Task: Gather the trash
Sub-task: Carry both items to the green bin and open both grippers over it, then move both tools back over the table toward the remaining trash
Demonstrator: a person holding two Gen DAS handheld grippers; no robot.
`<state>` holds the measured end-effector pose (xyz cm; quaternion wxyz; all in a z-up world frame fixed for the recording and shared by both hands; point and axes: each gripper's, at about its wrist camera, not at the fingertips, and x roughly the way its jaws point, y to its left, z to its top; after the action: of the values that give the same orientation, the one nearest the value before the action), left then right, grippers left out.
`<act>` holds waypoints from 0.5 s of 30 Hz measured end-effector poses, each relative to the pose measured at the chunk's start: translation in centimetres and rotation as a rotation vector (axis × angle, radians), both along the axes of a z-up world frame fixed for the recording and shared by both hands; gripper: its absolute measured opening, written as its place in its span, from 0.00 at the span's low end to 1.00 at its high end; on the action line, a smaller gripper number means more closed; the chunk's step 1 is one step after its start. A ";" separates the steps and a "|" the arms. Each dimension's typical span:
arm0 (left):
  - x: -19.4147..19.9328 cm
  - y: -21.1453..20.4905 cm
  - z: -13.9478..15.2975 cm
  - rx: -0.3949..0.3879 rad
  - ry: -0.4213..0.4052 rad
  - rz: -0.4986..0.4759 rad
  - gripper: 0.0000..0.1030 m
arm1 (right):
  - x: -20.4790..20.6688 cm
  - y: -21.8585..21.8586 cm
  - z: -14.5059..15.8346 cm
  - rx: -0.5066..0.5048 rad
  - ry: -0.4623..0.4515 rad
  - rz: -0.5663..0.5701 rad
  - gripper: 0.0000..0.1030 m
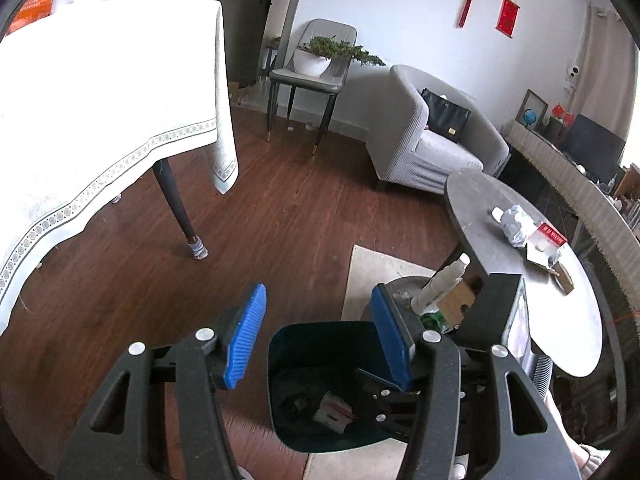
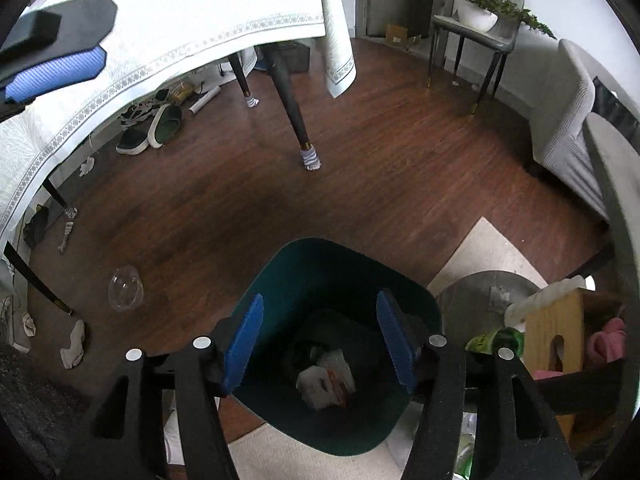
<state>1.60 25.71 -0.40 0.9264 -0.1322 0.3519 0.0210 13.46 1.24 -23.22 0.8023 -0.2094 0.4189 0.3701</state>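
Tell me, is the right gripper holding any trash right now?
No, the right gripper hangs open and empty above the green bin, where white wrappers already lie.

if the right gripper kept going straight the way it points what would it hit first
Probably the white crumpled trash lying at the bottom of the dark green bin. The right gripper is open and empty above the bin's mouth, though depth is hard to judge.
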 end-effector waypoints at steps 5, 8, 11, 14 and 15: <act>0.0 -0.7 1.0 0.003 -0.030 -0.001 0.56 | 0.2 -1.7 2.3 0.055 -0.027 -0.019 0.58; 0.2 -1.2 1.5 0.011 -0.046 -0.002 0.56 | 0.1 -2.8 3.7 0.091 -0.040 -0.021 0.58; 0.3 -1.9 1.8 0.025 -0.061 -0.008 0.56 | -0.1 -3.9 5.5 0.140 -0.051 -0.020 0.58; 0.6 -2.9 2.2 0.035 -0.076 -0.016 0.56 | -0.1 -5.3 7.5 0.181 -0.080 -0.022 0.58; 0.7 -3.2 2.2 0.036 -0.080 -0.020 0.56 | -0.2 -5.8 8.1 0.194 -0.093 -0.025 0.58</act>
<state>2.31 22.52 1.85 0.9422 -0.1125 0.3155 0.0127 13.30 -4.58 -15.11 0.8420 -0.1426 0.3459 0.3886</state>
